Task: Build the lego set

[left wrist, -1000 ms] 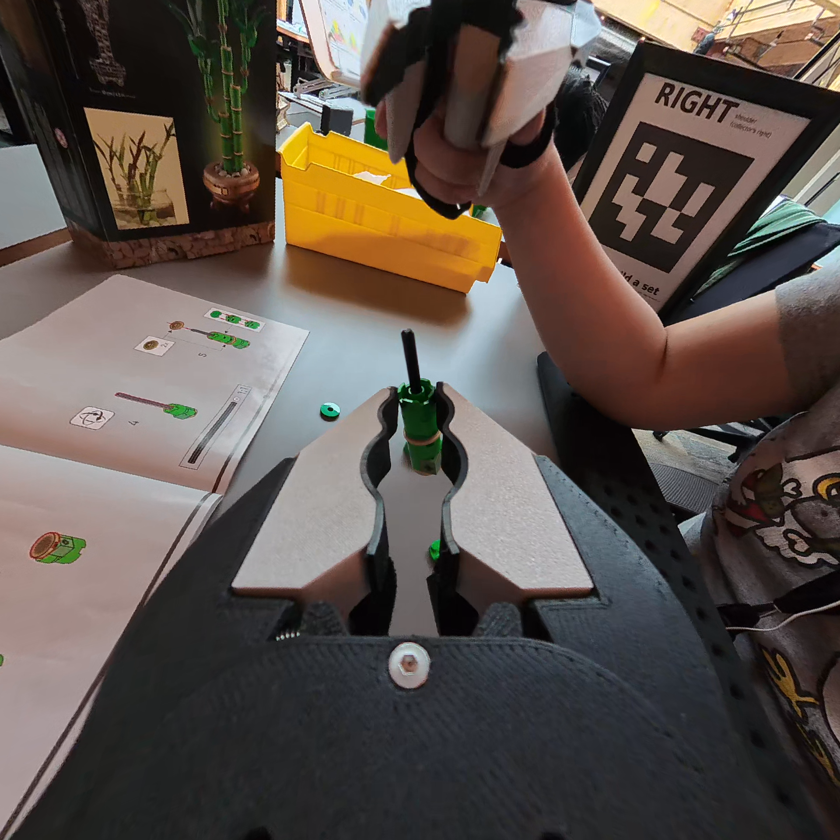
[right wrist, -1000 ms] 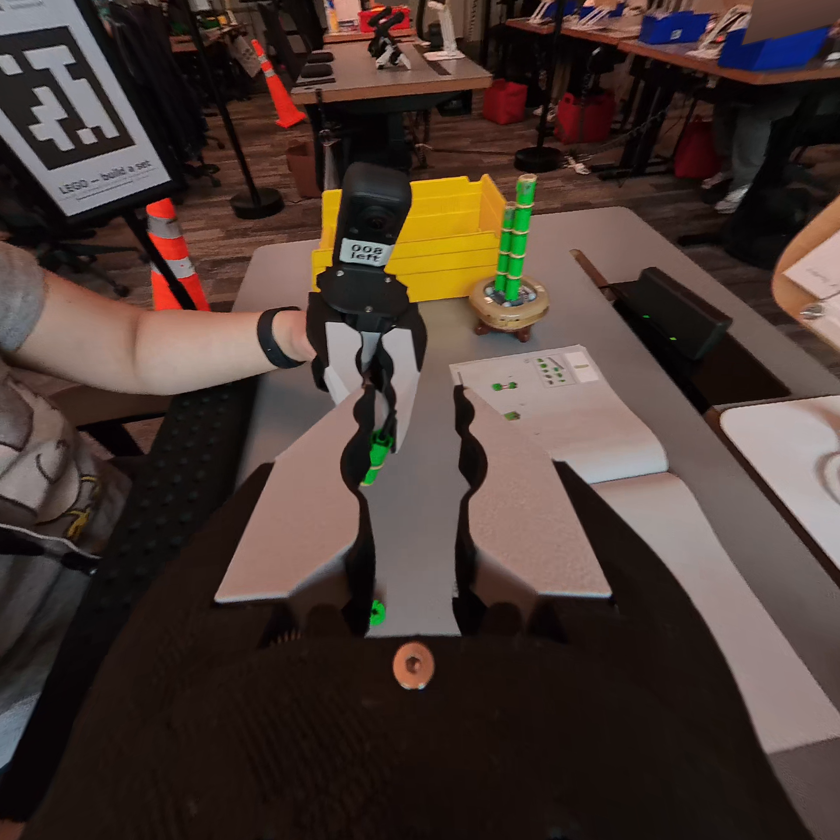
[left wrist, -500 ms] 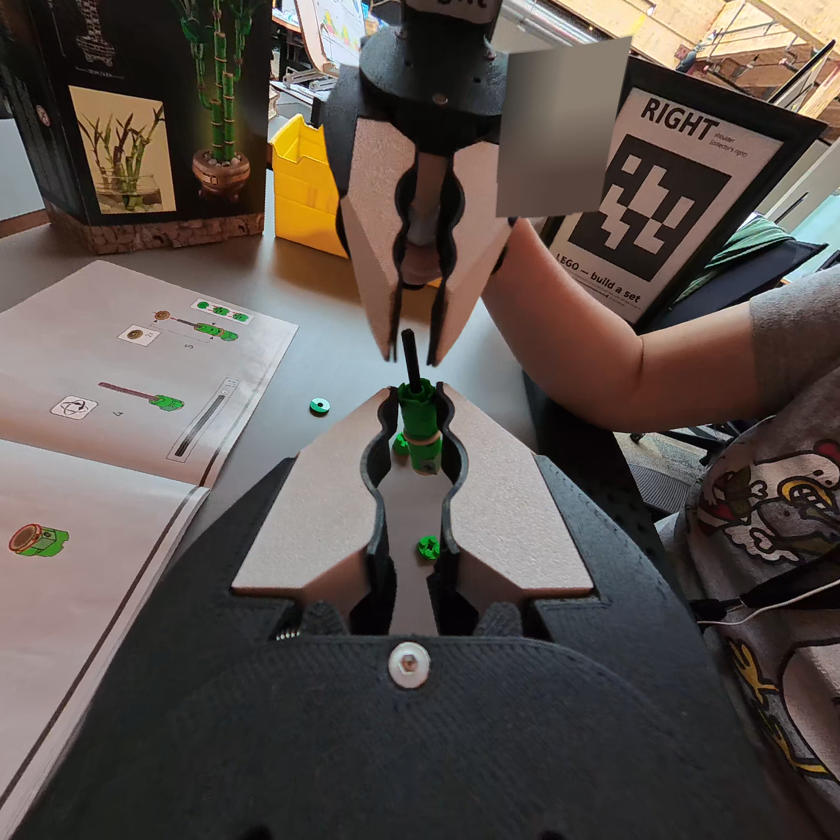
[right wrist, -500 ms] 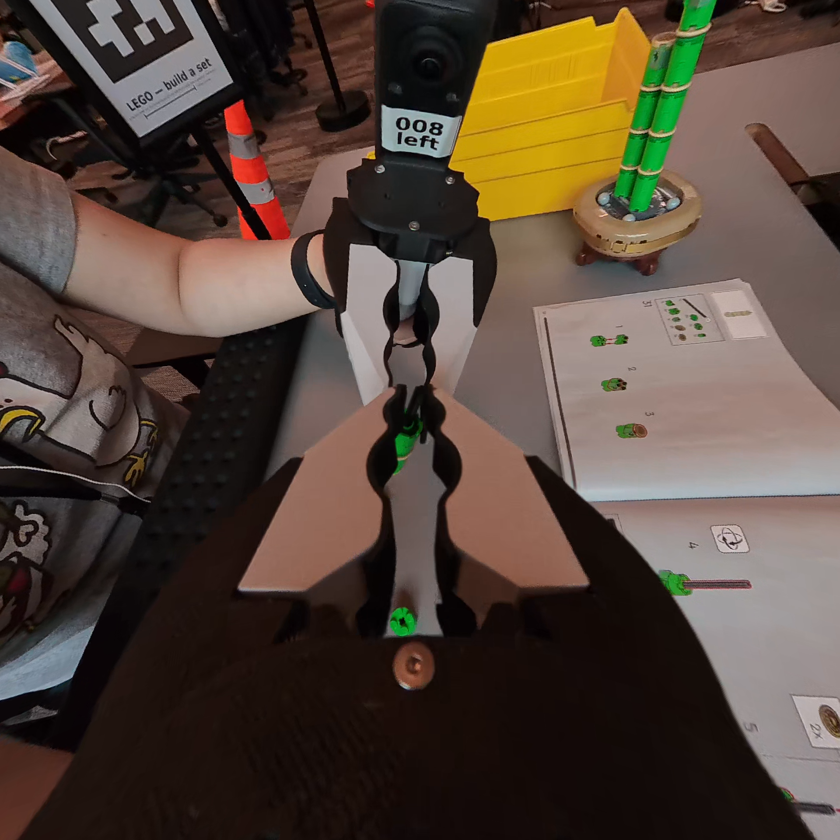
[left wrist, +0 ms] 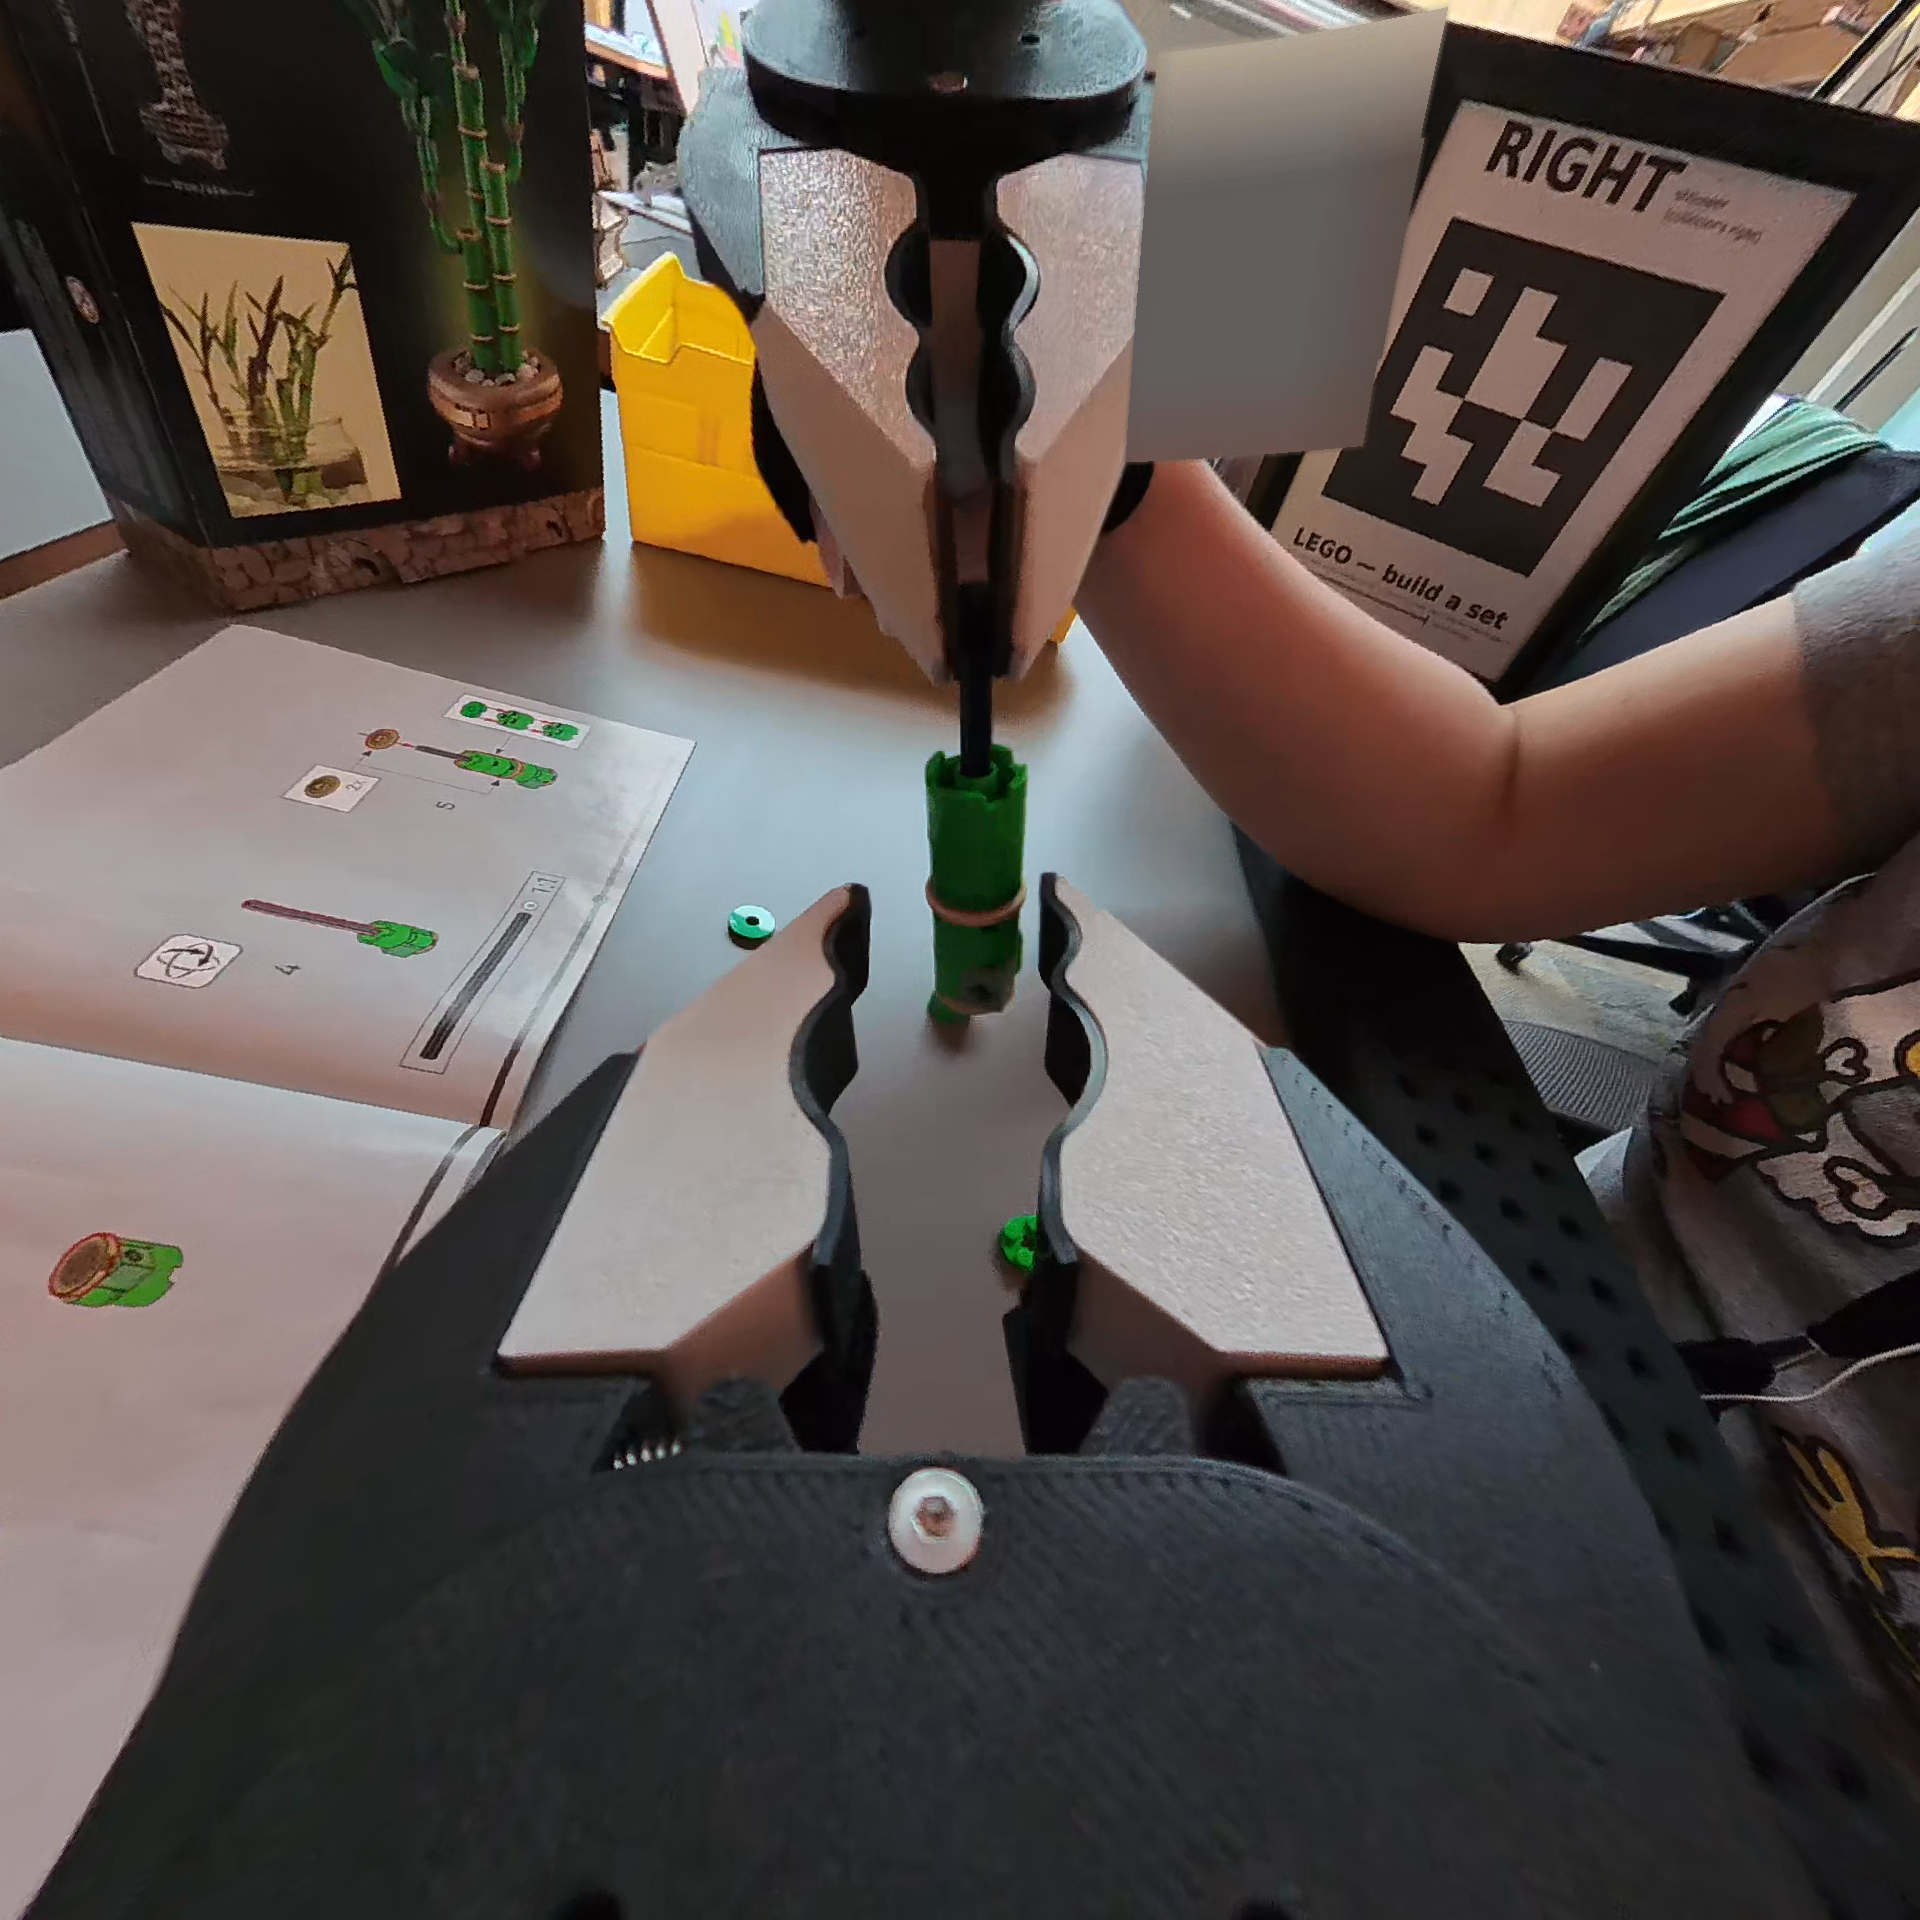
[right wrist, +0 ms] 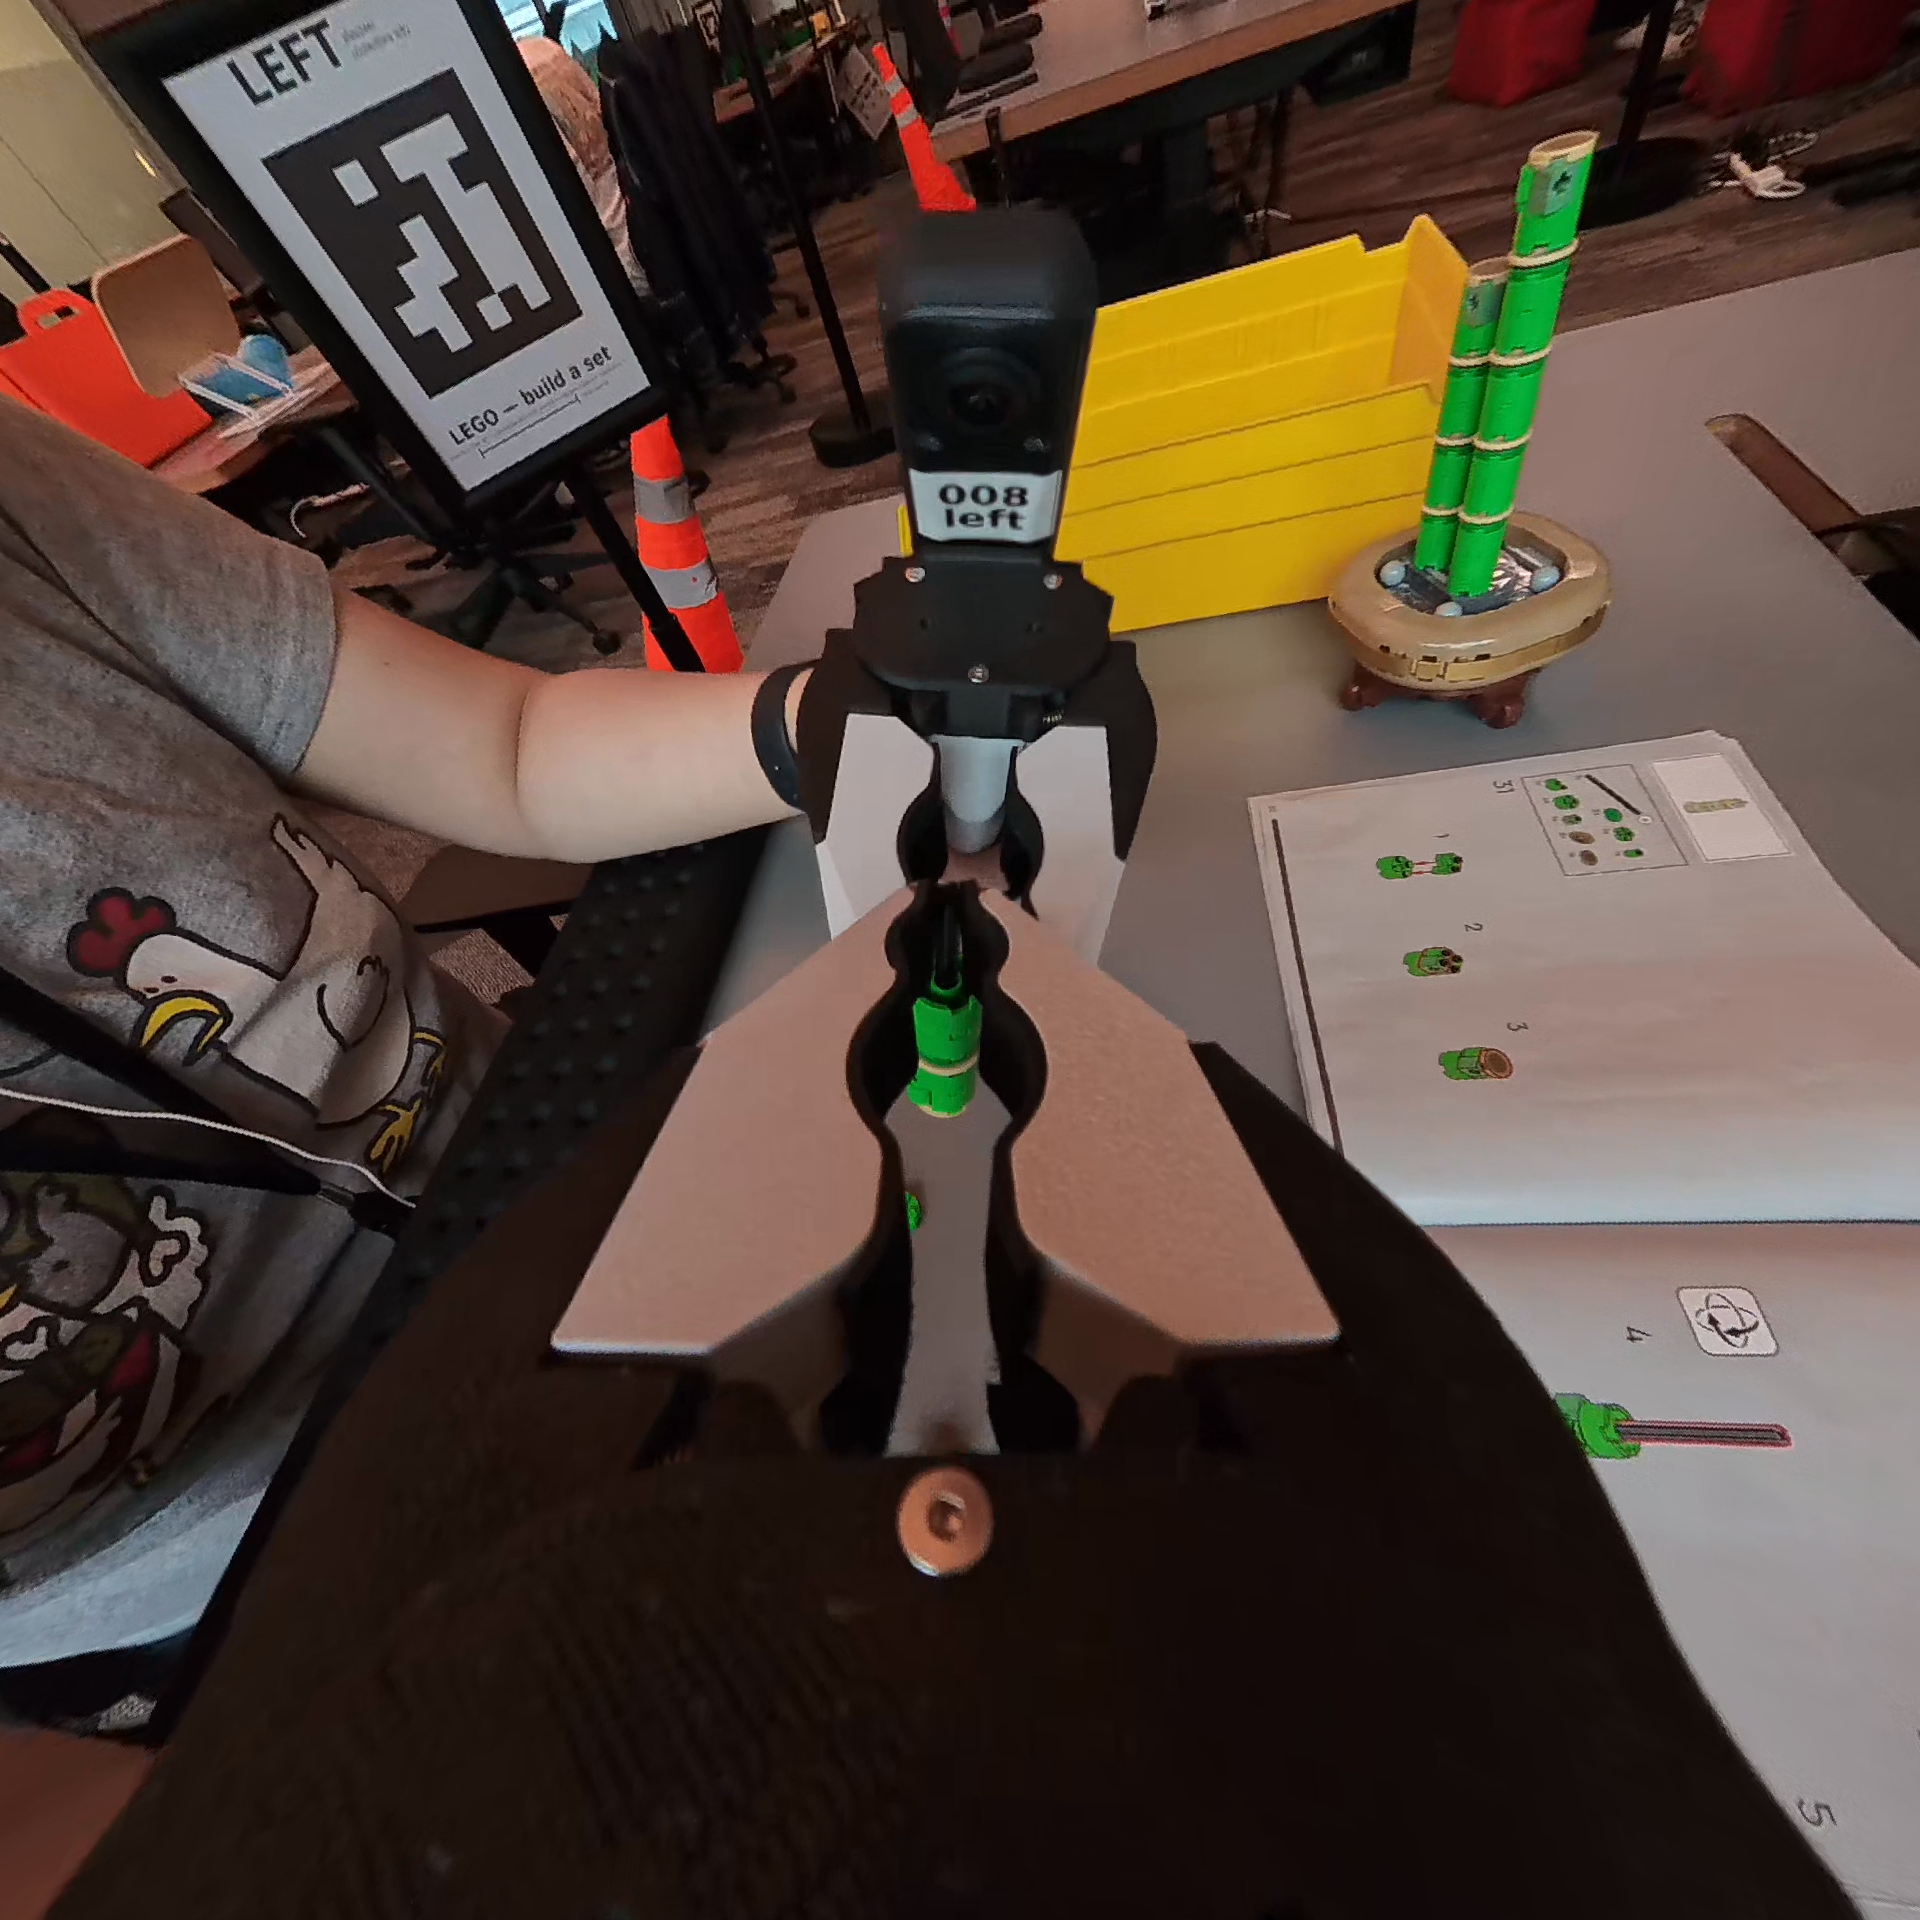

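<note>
Left wrist view: right gripper [left wrist: 971, 665] jaws pinch black axle [left wrist: 974, 717] of tan-banded green stalk [left wrist: 974, 883]; left gripper [left wrist: 951, 904] jaws spread.

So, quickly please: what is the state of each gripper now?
Left gripper: open, holding nothing.
Right gripper: shut on the black axle of the green stalk piece.

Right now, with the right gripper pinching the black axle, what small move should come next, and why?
Probably lift the green stalk piece clear with the right gripper: it is shut on the black axle, while the left gripper stands open beside the piece, apart from it.
</note>
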`<move>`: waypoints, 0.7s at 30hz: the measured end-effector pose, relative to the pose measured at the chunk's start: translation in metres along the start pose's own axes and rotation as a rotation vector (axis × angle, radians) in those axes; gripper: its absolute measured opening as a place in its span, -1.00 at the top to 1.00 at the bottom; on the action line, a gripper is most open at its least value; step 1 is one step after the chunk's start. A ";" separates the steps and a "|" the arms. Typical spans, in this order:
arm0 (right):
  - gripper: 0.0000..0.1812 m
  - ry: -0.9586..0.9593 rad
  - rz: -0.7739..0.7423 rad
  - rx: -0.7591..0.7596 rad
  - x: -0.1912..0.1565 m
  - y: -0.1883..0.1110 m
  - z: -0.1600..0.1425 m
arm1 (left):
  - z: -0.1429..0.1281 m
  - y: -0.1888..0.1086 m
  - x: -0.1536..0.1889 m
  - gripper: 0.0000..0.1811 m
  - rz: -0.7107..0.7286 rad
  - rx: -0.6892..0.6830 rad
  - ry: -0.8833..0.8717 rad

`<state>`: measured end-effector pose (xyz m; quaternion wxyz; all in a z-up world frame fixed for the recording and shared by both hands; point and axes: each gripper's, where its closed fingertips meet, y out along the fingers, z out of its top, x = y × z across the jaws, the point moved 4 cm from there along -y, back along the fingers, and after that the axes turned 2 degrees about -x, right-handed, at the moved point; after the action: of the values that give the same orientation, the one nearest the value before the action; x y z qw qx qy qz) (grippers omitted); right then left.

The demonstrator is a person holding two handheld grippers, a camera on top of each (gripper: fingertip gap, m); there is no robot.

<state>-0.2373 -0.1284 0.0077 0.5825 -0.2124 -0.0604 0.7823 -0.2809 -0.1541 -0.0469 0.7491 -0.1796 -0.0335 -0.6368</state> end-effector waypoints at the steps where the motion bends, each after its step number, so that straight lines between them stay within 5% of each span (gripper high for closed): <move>1: 0.97 0.002 0.000 0.008 0.001 0.000 0.001 | 0.001 0.001 0.001 0.69 -0.014 0.012 -0.005; 5: 0.91 -0.020 -0.041 0.042 0.005 -0.003 0.004 | 0.004 -0.002 -0.003 0.82 0.019 0.036 0.023; 7: 0.57 -0.040 -0.092 0.081 0.006 -0.012 0.009 | 0.005 -0.007 -0.003 0.82 0.012 0.037 0.002; 9: 0.49 -0.076 -0.186 0.015 0.002 -0.029 0.008 | 0.007 -0.011 -0.005 0.82 -0.010 0.044 -0.061; 15: 0.59 -0.356 -0.454 -0.126 -0.042 -0.076 0.015 | 0.002 -0.022 -0.017 0.82 0.007 0.035 -0.117; 21: 0.65 -0.225 -0.573 -0.248 -0.033 -0.077 -0.091 | 0.003 -0.022 -0.018 0.82 0.018 0.026 -0.105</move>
<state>-0.1250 -0.1491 -0.0396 0.7382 -0.1683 -0.2765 0.5919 -0.3054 -0.1393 -0.0444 0.7543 -0.2031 -0.0793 -0.6193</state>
